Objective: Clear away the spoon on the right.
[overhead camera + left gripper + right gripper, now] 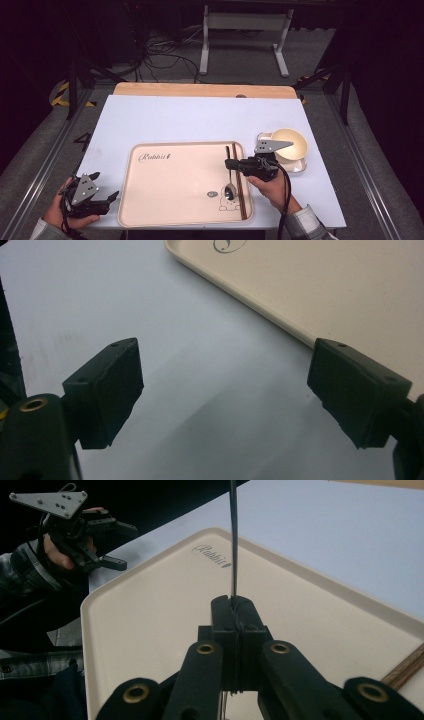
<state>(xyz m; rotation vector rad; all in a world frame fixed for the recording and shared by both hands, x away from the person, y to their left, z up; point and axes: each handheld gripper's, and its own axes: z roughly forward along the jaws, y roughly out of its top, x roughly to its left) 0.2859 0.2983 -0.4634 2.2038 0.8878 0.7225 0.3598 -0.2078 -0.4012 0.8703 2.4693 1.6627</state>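
Note:
A metal spoon (230, 190) lies lengthwise on the right part of a cream tray (175, 180), its bowl toward the near edge. My right gripper (227, 163) is shut on the spoon's thin handle. In the right gripper view the handle (233, 555) rises straight out of the closed jaws of my right gripper (233, 602) above the tray (150, 630). My left gripper (105, 186) stands open over the white table at the tray's near left corner. Nothing is between its pads (107, 390), and the tray's rim (280, 322) runs past on the right.
Dark wooden chopsticks (239, 182) lie along the tray's right rim, close to the spoon, and one end of the chopsticks (407, 667) shows beside my right gripper. A cream bowl (290, 142) sits on a white dish (300, 165) right of the tray. The table's near edge is close to both hands.

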